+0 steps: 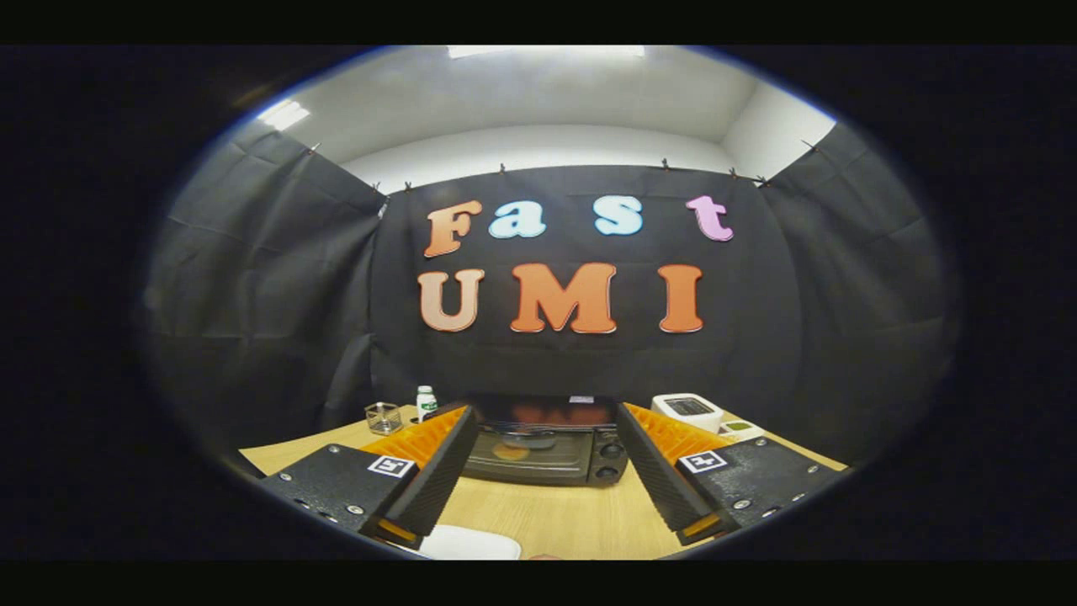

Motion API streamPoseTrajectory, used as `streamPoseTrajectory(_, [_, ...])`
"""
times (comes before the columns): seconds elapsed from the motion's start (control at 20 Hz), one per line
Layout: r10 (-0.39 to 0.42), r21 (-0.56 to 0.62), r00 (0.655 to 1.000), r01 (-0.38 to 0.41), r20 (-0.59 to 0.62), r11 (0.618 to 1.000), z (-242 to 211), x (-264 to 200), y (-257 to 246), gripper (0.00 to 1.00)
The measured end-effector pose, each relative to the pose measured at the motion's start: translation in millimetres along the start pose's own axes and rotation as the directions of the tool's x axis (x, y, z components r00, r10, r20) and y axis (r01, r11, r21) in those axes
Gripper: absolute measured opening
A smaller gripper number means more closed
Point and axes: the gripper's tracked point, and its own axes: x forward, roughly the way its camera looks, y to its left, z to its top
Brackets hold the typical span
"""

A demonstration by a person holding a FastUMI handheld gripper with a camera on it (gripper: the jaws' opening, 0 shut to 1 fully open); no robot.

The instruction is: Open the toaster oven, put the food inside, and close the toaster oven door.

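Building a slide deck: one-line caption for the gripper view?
Open gripper hovers over the wooden table, its fingers framing the closed toaster oven ahead.

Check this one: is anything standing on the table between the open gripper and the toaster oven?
Nothing visible does. The gripper is open and empty, and bare table runs from its fingers to the toaster oven beyond them, door closed. The glass cup, small bottle and white appliance stand off to the sides.

Tongs (545, 421) spread wide, toaster oven (547, 450) beyond, door seemingly shut.
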Motion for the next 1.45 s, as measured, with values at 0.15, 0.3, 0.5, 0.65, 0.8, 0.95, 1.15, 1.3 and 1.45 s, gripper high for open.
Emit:
streamPoseTrajectory(0.15, [-0.012, 0.003, 1.0, 0.012, 0.004, 1.0, 3.9, -8.1, -12.9, 0.98])
streamPoseTrajectory(0.3, [-0.046, 0.034, 0.999, 0.046, 0.005, 0.998, 3.9, -9.2, -27.7, 0.98])
streamPoseTrajectory(0.5, [-0.088, 0.044, 0.996, 0.087, 0.006, 0.995, 4.9, -7.7, -38.6, 0.98])
streamPoseTrajectory(0.65, [-0.084, 0.063, 0.996, 0.081, 0.032, 0.995, 13.6, -6.2, -32.0, 0.98])
streamPoseTrajectory(0.8, [-0.091, 0.058, 0.995, 0.089, 0.033, 0.994, 14.7, -7.4, -32.1, 0.98])
streamPoseTrajectory(0.95, [-0.094, 0.05, 0.995, 0.091, 0.041, 0.995, 18.3, -8.6, -30.4, 0.98])
streamPoseTrajectory(1.15, [-0.095, 0.066, 0.995, 0.093, 0.038, 0.994, 18.5, -9.7, -28.9, 0.98])
streamPoseTrajectory(1.3, [-0.101, 0.058, 0.994, 0.098, 0.044, 0.993, 20.6, -10.2, -29.8, 0.98])
streamPoseTrajectory(1.45, [-0.111, 0.043, 0.992, 0.108, 0.06, 0.993, 22.6, -10.5, -30.8, 0.98])
